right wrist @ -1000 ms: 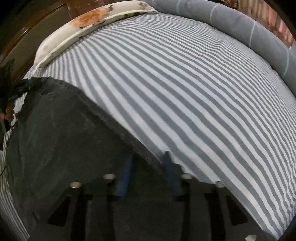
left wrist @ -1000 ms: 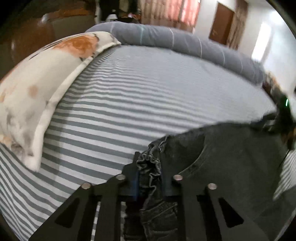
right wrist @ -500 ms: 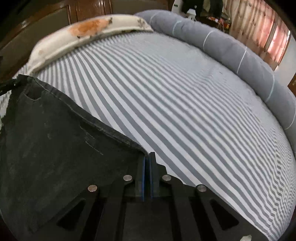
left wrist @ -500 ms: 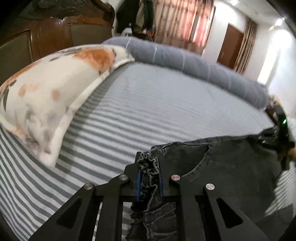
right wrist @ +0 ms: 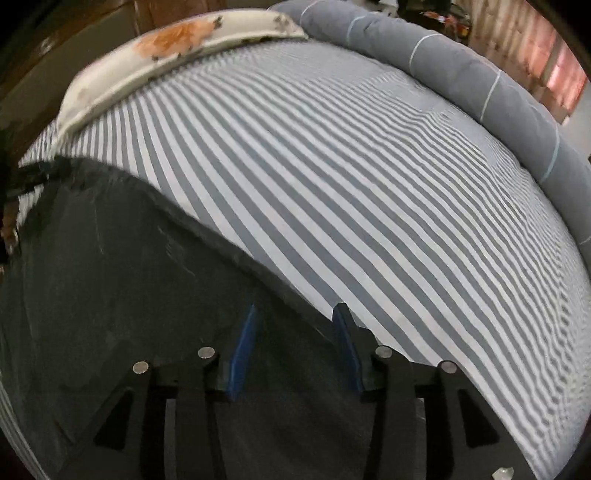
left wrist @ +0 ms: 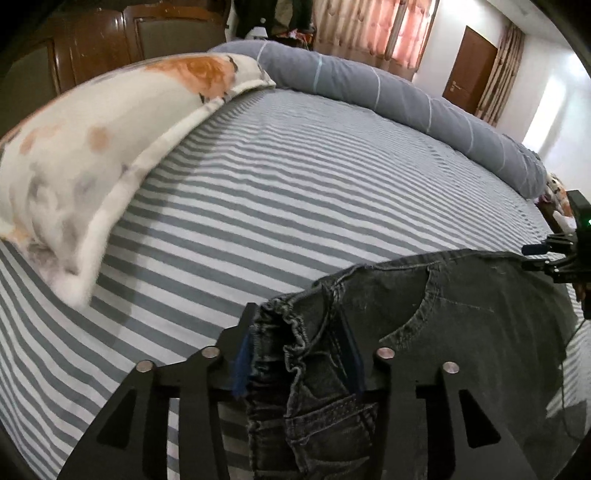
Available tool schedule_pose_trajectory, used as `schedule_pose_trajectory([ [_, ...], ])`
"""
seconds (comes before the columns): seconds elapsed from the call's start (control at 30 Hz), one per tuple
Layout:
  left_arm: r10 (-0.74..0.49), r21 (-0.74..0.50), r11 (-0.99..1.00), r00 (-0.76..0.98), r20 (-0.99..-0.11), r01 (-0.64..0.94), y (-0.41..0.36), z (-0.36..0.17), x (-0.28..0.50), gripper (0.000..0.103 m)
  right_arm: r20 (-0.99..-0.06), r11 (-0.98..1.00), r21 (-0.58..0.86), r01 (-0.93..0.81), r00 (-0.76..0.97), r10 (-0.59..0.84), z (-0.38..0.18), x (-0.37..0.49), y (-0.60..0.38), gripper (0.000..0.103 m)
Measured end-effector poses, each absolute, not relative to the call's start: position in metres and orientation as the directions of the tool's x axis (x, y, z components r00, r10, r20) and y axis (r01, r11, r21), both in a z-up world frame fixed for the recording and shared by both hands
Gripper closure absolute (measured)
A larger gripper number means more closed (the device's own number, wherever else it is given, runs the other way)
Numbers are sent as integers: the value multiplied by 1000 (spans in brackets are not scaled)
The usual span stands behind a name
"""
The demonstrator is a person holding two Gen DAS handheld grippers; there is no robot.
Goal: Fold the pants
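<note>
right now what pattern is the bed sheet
Grey and white stripes; the bed sheet shows best in the right wrist view.

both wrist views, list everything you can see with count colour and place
pants: 1, dark grey denim, spread on the bed's near side
bed sheet: 1, grey and white stripes, covering the bed
pillow: 1, white with orange flowers, far left of the bed
bolster: 1, grey-blue, long, along the far edge
curtains: pink, back wall
door: 1, brown, far right
left gripper: 1, black, blue pads, jaws opening, waistband between them
right gripper: 1, black, blue pads, jaws opening over the pants' edge
</note>
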State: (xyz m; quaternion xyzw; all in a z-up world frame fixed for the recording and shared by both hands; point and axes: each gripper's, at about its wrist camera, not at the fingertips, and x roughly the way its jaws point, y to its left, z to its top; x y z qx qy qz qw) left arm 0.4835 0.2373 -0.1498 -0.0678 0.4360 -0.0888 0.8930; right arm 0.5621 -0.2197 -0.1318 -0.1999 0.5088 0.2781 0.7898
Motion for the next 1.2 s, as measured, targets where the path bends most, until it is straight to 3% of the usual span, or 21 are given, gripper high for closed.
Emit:
schedule_pose_trajectory([
  [0.5,-193,-137,981,601,-776,137,225,-158,492,53,-940,781,4,-625,264,216,-153,589,-260,64],
  [0.73,-175,-115,984,602,-779,138,221,-158,489,53,-941,778,17,-629,253,225,-157,598,-274,72],
  [0.97,-147,-72,986,598,-788,147,214,-158,492,53,-943,790,12,-613,255,212,-172,601,-275,63],
  [1.03,-123,-49,989,593,-796,141,210,-157,494,53,-946,793,14,-609,247,207,-171,602,-274,69],
  [1.07,-111,-37,990,591,-799,135,208,-157,495,54,-947,793,19,-609,242,209,-170,601,-271,76],
  [1.1,-103,-25,990,586,-803,139,206,-156,495,64,-947,786,13,-619,245,208,-168,597,-267,81],
  [1.13,-101,-15,988,582,-807,151,202,-154,496,72,-948,771,-3,-637,247,201,-166,591,-262,94],
  [1.17,-113,-20,986,573,-811,166,199,-152,496,85,-950,763,-16,-646,247,189,-164,585,-258,98],
  [1.2,-103,-10,986,567,-817,164,194,-148,496,86,-951,753,-41,-657,257,173,-160,579,-254,98],
])
